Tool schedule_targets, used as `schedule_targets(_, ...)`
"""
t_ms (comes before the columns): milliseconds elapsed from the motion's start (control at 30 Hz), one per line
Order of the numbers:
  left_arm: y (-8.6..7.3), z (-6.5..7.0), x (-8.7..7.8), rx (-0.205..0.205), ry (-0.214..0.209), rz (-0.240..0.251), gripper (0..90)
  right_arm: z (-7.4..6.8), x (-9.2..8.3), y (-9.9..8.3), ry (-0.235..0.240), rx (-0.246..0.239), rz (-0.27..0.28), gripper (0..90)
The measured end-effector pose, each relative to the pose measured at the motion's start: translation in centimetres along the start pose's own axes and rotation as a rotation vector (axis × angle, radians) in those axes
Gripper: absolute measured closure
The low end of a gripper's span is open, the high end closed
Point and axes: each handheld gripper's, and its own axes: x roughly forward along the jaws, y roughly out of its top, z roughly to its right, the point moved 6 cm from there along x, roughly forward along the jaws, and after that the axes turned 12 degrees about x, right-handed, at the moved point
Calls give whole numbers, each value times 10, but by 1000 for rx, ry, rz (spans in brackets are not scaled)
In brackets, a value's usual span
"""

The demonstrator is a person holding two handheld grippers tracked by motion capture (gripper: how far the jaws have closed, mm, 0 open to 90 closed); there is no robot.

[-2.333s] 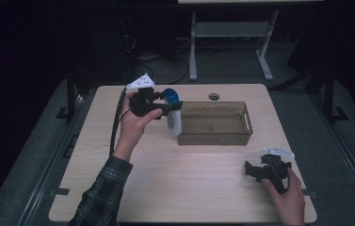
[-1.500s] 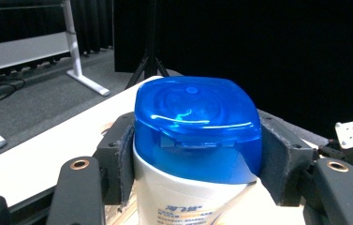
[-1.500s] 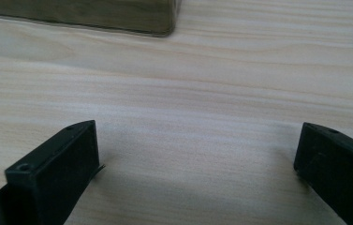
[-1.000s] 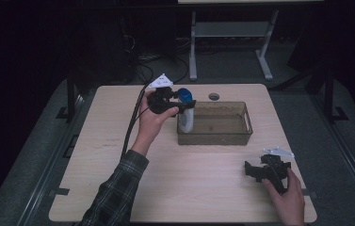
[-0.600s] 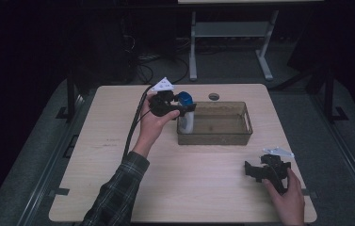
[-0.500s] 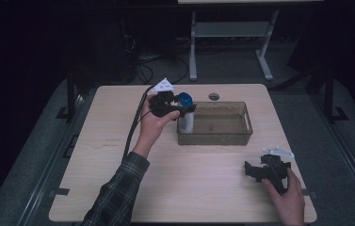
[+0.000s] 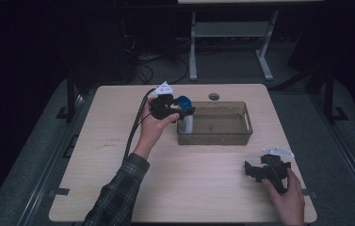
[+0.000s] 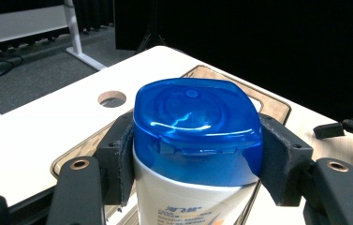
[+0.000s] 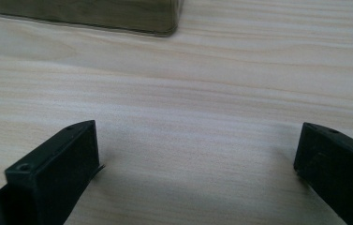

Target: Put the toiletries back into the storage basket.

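Observation:
A white bottle [image 7: 186, 123] with a blue flip cap [image 7: 183, 101] stands upright at the left end of the clear brownish bin [image 7: 222, 136], its lower part seen through the bin's wall. My left gripper [image 7: 181, 111] is shut on it just under the cap. In the left gripper view the black pads [image 8: 117, 165] press both sides of the bottle [image 8: 183, 201] below the blue cap [image 8: 195, 124]. My right gripper [image 7: 259, 170] rests near the table's front right corner. It stands open on bare wood [image 9: 195, 154] with nothing between its fingers.
The bin sits at the back middle of the light wood table [image 7: 198, 188], with a round cable hole [image 7: 213, 96] just behind it. A corner of the bin [image 9: 118, 16] lies ahead of the right gripper. Dark floor, cables and a desk frame lie beyond the table.
The left hand carried the bottle rightward from beside the bin to its left end, then lowered it slightly. The right hand and gripper have not moved.

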Motion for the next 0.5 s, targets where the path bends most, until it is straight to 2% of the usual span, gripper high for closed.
schedule_targets(500,-16,1,6,-3,-4,-27,370,0,0,0,1,-1,0,0)
